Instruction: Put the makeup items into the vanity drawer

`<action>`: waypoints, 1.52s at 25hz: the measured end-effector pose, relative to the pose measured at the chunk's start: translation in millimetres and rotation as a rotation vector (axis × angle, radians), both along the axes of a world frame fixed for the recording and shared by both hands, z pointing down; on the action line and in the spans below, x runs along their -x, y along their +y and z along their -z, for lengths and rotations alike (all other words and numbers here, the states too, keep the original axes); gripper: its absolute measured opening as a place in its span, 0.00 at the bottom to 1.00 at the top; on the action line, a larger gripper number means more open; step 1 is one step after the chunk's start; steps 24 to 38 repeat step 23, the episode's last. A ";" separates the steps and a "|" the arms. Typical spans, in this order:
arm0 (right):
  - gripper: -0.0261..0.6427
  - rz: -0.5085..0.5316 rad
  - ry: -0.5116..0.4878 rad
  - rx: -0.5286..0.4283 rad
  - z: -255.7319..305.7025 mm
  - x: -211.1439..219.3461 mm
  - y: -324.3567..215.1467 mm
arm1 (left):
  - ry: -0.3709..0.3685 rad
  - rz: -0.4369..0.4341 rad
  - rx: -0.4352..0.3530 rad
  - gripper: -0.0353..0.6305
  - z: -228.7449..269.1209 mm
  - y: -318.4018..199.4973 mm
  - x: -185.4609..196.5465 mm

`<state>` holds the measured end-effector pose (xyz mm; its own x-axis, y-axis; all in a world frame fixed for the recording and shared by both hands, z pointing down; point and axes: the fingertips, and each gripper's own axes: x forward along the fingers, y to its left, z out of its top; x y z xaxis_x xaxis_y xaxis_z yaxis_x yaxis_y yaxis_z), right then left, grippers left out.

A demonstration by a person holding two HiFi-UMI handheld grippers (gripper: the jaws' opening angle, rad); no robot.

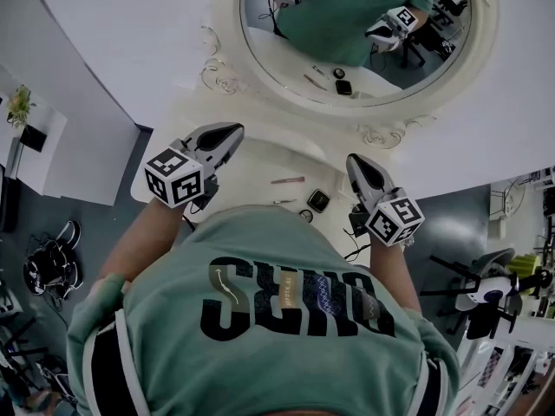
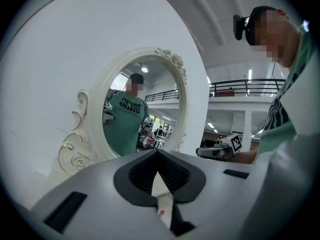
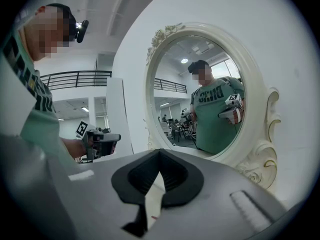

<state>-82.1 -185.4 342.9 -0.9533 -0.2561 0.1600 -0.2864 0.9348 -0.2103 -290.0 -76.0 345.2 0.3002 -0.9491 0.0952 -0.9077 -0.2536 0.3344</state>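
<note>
On the white vanity top (image 1: 260, 159), just beyond my chest, lie a pink pencil (image 1: 287, 180), a thin stick (image 1: 282, 202), a black compact (image 1: 318, 200) and a small round pot (image 1: 306, 216). My left gripper (image 1: 231, 132) hovers left of them, shut and holding nothing. To their right my right gripper (image 1: 354, 159) is also shut and holds nothing. In the left gripper view the left gripper (image 2: 157, 152) points at the mirror, with the right gripper (image 2: 220, 148) beside it. The right gripper (image 3: 159, 152) faces the mirror too. No drawer shows; my body hides the vanity's front.
An oval mirror in an ornate white frame (image 1: 227, 68) stands at the back of the vanity, against a white wall. A pile of cables (image 1: 52, 267) lies on the floor at left. At the right stand white equipment and a chair (image 1: 486, 289).
</note>
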 end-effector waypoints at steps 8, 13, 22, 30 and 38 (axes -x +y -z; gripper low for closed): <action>0.05 0.009 0.019 -0.029 -0.7 -0.5 4.7 | -0.002 -0.001 0.001 0.06 -0.6 1.2 -2.3; 0.05 0.007 0.018 -0.031 -0.6 -2.1 6.1 | -0.003 -0.002 0.001 0.06 -0.7 2.0 -2.9; 0.05 0.008 0.018 -0.036 0.2 -5.1 9.3 | -0.007 -0.008 -0.002 0.06 2.0 3.7 -6.5; 0.05 0.007 0.018 -0.036 0.4 -5.7 9.8 | -0.007 -0.008 -0.002 0.06 2.5 4.3 -6.9; 0.05 0.007 0.018 -0.036 0.4 -5.7 9.8 | -0.007 -0.008 -0.002 0.06 2.5 4.3 -6.9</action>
